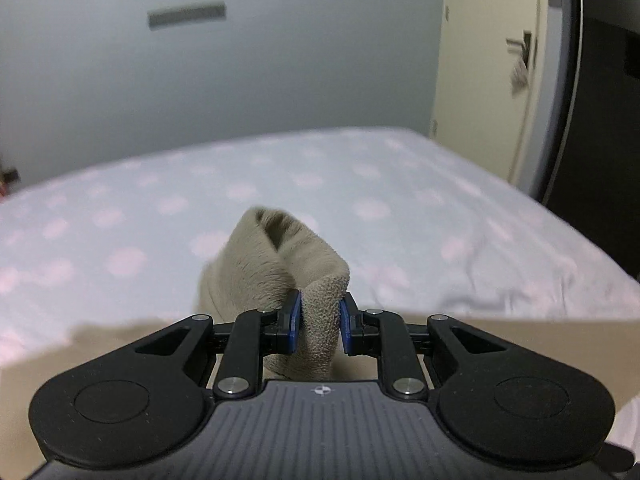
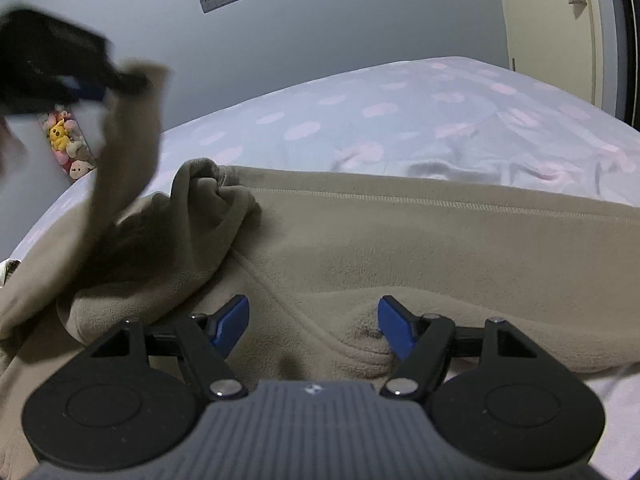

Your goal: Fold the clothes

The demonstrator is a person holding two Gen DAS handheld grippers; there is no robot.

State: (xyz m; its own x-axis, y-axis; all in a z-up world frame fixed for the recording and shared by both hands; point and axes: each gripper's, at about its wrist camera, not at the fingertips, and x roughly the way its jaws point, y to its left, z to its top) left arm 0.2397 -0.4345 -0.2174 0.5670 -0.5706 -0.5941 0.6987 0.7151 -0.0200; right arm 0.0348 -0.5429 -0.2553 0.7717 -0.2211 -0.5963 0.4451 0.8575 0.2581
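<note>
A beige fleece garment point(image 2: 400, 248) lies spread across a bed point(image 2: 420, 120) covered by a pale sheet printed with soft pink blotches. The fabric is thick and fuzzy, with a short nap and a raised stitched seam running along its far edge. The left gripper point(image 1: 319, 314) pinches a bunched fold of this fleece between its blue pads point(image 1: 295, 312), which are drawn in narrow and press the cloth from both sides; the held piece point(image 1: 280, 256) rises in a rounded, hollow-topped hump above the fingers. From the right wrist view, that same gripper point(image 2: 96, 90) appears blurred at the upper left, lifting a long strip of fleece point(image 2: 128, 152) clear of the bed. The right gripper point(image 2: 314, 320) sits low over the flat part of the garment with its blue pads point(image 2: 394, 322) spread wide, holding nothing. A crumpled lump of fleece point(image 2: 212, 196) stands beside the lifted strip. Plush toys point(image 2: 66, 140) sit against the grey wall point(image 2: 320, 20) beyond the bed.
</note>
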